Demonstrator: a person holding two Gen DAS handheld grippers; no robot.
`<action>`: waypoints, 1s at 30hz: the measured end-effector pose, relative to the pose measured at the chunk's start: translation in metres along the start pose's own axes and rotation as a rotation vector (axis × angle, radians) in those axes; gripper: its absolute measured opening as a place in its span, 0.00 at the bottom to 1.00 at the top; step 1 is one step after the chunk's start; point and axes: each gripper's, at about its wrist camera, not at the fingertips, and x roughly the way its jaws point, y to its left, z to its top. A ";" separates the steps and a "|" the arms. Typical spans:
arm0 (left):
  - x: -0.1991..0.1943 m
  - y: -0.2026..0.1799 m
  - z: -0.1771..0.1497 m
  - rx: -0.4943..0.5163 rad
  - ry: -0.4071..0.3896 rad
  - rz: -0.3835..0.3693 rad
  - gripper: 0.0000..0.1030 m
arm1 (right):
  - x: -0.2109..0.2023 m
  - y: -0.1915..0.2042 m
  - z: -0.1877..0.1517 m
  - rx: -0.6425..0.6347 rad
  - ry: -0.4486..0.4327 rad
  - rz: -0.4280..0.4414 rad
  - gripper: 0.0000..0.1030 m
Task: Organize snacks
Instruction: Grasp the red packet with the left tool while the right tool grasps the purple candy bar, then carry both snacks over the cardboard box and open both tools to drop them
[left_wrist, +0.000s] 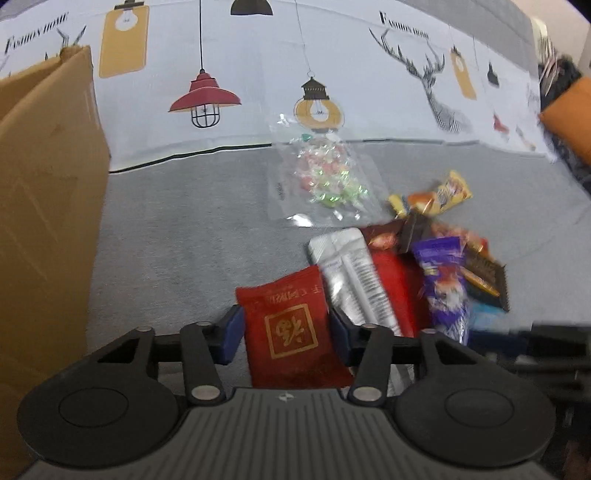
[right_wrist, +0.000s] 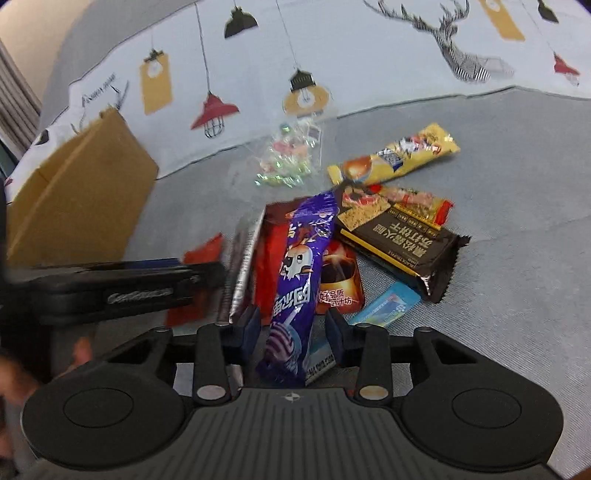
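My left gripper (left_wrist: 286, 334) straddles the red packet (left_wrist: 291, 332), jaws apart on either side of it; I can't tell whether the pads touch. Its long axis runs straight away from me, along the fingers. My right gripper (right_wrist: 291, 326) stands open around the purple wrapper (right_wrist: 301, 273), which also lies lengthwise between the jaws. Both packets belong to a heap on the grey bed cover (left_wrist: 177, 236). The cardboard box (left_wrist: 44, 206) sits to the left, nearer my left gripper. The silver sachet (left_wrist: 351, 273) crowds the red packet's right edge and could snag.
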 end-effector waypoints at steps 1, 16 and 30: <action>-0.002 -0.001 0.000 0.014 0.008 0.001 0.43 | 0.001 0.000 0.001 0.001 0.000 -0.002 0.37; -0.008 -0.003 -0.020 0.050 -0.021 0.018 0.48 | -0.002 0.002 -0.005 -0.006 -0.015 -0.048 0.33; -0.055 -0.010 -0.002 0.040 -0.043 -0.126 0.46 | -0.018 -0.002 0.005 0.027 -0.082 -0.061 0.23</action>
